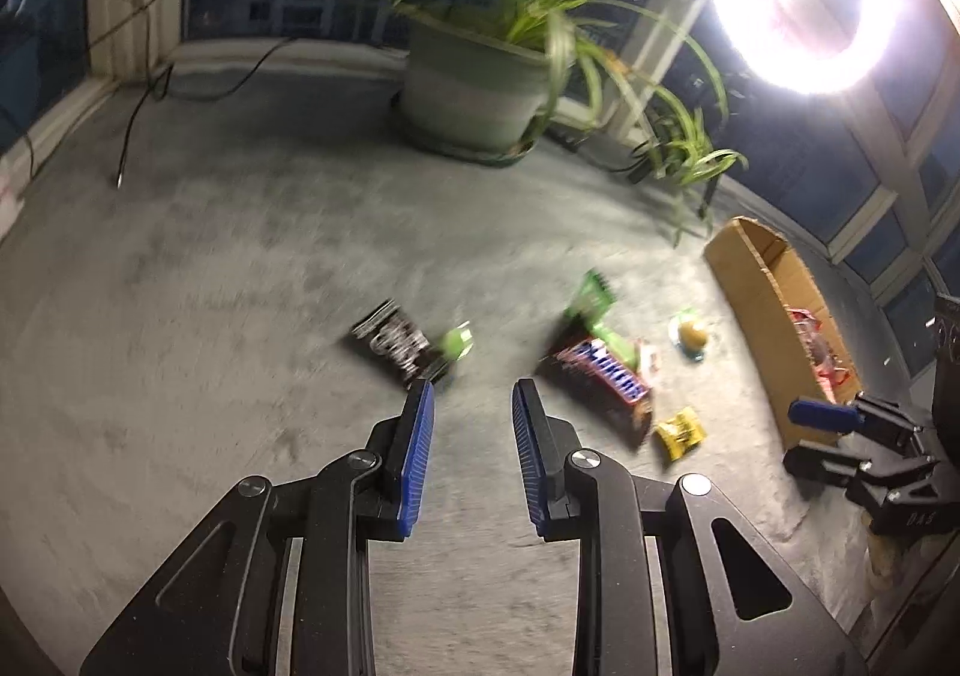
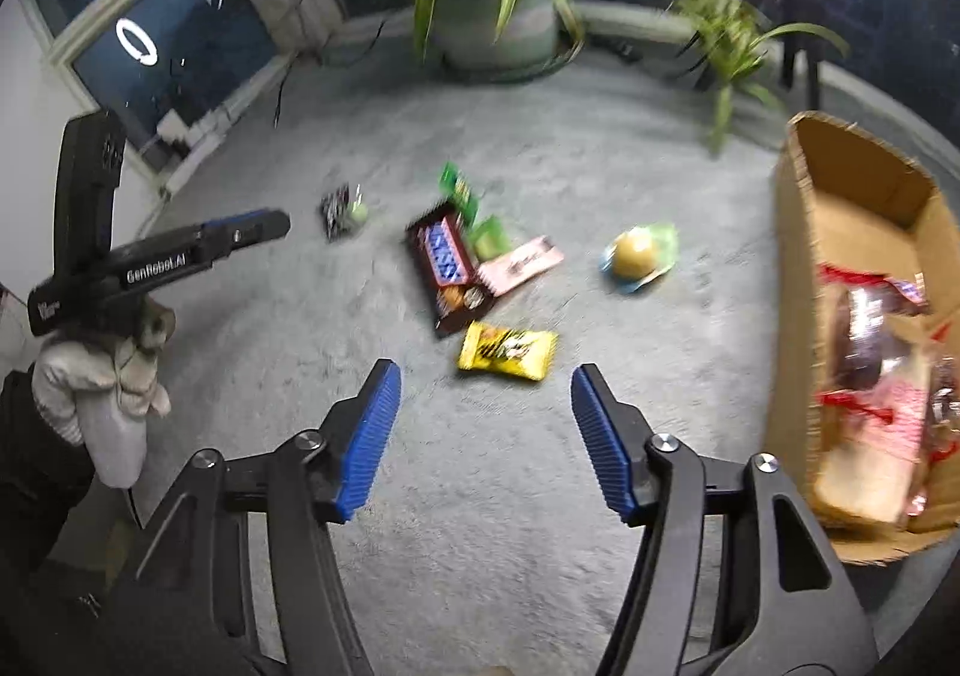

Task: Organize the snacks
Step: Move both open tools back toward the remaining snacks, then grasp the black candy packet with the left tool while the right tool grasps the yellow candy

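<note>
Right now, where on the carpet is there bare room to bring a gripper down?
Bare carpet lies in front of the yellow packet, and between the round snack and the cardboard box. It is crowded around the brown bar pack, where wrappers overlap.

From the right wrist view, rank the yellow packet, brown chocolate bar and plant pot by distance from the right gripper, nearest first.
1. Yellow packet, just ahead of the right gripper, on the carpet.
2. Brown chocolate bar, beyond it, slightly left.
3. Plant pot, far back by the windows.

Glossy wrappers on matt carpet

Shiny yellow packet (image 2: 507, 353) just ahead of the right gripper's (image 2: 486, 385) ribbed blue pads; rough corrugated cardboard box (image 2: 798, 280) to its right.
</note>
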`<control>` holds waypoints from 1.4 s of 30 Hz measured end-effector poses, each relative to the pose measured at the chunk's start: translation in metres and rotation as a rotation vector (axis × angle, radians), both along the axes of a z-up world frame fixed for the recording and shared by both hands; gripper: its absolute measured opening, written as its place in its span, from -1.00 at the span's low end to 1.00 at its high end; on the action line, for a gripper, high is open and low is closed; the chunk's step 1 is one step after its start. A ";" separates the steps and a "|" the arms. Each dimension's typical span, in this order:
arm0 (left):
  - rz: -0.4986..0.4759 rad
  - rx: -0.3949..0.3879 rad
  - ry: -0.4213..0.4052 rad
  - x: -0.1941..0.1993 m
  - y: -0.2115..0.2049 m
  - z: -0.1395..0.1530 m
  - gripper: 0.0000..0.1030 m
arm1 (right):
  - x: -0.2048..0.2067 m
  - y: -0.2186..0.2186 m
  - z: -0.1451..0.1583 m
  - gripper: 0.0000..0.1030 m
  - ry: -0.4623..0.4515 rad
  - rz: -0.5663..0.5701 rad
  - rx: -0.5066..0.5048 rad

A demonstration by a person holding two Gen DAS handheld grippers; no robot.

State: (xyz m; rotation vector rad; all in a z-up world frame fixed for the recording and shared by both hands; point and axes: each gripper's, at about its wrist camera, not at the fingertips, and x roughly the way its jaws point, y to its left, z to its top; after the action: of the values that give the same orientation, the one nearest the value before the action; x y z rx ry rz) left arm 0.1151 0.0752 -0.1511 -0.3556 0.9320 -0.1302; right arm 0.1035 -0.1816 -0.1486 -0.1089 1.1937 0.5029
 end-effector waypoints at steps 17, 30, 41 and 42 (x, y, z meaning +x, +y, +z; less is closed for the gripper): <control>0.015 -0.052 0.083 0.038 0.018 -0.040 -0.51 | 0.026 -0.002 -0.053 -0.04 0.187 -0.088 0.062; -0.040 0.041 0.072 0.059 0.006 -0.040 -0.51 | 0.050 0.023 -0.056 -0.04 0.112 -0.114 -0.047; -0.143 0.260 0.048 0.068 -0.021 -0.040 -0.51 | 0.050 0.046 -0.058 -0.23 0.017 -0.053 -0.209; -0.155 0.287 0.045 0.069 -0.025 -0.040 -0.51 | 0.049 0.045 -0.058 -0.26 0.009 -0.043 -0.222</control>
State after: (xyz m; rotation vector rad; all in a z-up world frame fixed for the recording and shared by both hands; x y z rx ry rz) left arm 0.1838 0.0502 -0.1908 -0.0210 1.0072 -0.1283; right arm 0.1530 -0.1364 -0.2064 -0.2711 1.2557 0.3325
